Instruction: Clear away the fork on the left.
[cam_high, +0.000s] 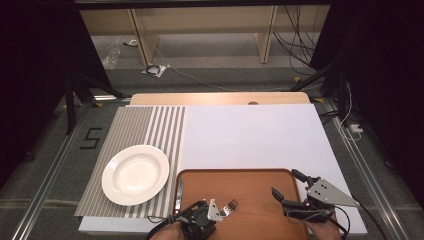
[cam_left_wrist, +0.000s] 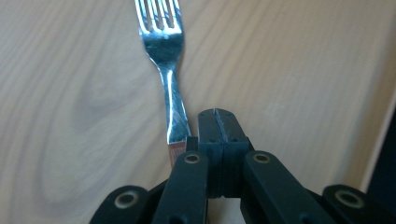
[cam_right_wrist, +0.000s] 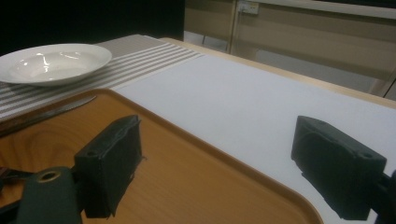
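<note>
the left gripper (cam_left_wrist: 217, 122) had its fingers pressed together beside the fork (cam_left_wrist: 167, 70), whose handle lay just outside them on the wooden tray (cam_high: 260, 182), apparently a missed pinch, while the right gripper (cam_high: 287, 186) hovered over the tray with fingers apart, likely waiting.

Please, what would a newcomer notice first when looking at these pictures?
Probably the fork, lying on the wooden tray at the table's near edge, with the shut left tongs next to its handle, which runs beside the jaws rather than between them. Next, the white plate on the striped mat to the left. The right tongs stand open above the tray's right side, empty.
</note>
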